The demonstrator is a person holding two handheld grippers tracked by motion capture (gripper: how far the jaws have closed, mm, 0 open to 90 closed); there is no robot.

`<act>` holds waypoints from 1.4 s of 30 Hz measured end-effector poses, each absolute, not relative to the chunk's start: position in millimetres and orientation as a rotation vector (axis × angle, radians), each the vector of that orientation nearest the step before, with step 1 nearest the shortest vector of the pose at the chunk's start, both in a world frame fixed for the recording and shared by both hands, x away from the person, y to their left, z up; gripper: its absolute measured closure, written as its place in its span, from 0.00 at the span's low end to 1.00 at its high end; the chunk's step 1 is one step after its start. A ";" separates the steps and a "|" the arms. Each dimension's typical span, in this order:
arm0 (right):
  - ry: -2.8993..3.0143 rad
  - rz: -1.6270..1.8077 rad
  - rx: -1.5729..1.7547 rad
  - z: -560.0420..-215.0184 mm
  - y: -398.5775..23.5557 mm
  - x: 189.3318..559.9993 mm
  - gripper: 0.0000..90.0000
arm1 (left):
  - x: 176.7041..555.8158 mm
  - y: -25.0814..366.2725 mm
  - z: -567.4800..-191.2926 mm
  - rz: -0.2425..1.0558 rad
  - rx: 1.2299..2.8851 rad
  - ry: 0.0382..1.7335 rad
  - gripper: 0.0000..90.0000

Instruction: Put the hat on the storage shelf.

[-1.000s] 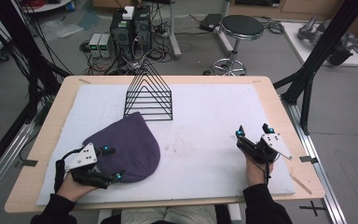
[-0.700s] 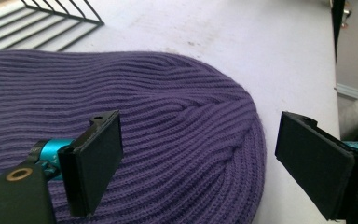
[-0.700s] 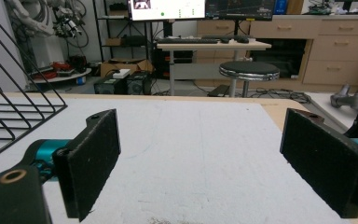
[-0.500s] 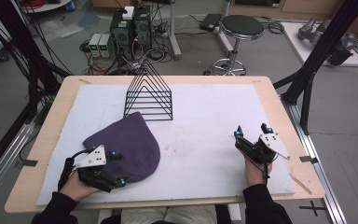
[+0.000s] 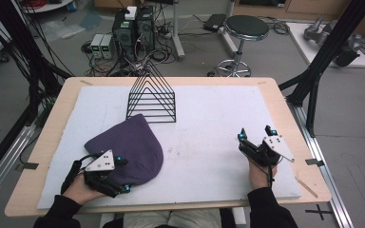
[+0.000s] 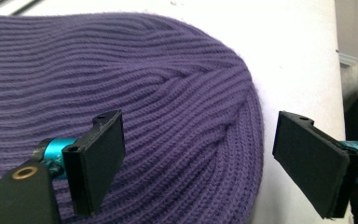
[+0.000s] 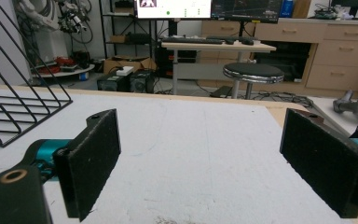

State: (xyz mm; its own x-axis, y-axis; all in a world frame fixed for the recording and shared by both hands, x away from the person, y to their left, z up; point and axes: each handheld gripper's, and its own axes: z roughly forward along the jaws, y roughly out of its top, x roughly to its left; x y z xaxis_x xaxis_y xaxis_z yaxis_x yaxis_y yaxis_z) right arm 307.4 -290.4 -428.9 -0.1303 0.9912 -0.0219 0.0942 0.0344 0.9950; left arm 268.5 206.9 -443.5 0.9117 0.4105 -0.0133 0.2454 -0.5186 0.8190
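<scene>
A purple ribbed knit beanie [image 5: 126, 147] lies flat on the white board [image 5: 218, 118], at its front left. My left gripper [image 5: 122, 174] sits at the beanie's near edge, open. In the left gripper view the beanie [image 6: 168, 93] spreads under the left gripper [image 6: 203, 140]; one jaw hovers over the knit, the other over bare board just past the hat's edge. My right gripper [image 5: 255, 134] rests at the front right of the board, open and apart from the beanie. In the right gripper view the right gripper [image 7: 200, 140] has nothing between its pads.
A black wire rack [image 5: 152, 97] with triangular dividers stands at the back middle of the board; its corner [image 7: 14, 102] appears in the right gripper view. The wooden table [image 5: 290, 118] frames the board. A stool [image 5: 246, 28], computers and black frame posts stand beyond the table.
My left gripper has slid a little to the right along the beanie's near edge. The right gripper has stayed in place.
</scene>
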 end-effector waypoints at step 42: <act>1.388 1.225 1.189 -428.5 -290.1 307.2 0.13 | 272.2 200.5 -442.9 0.415 2.225 0.480 0.87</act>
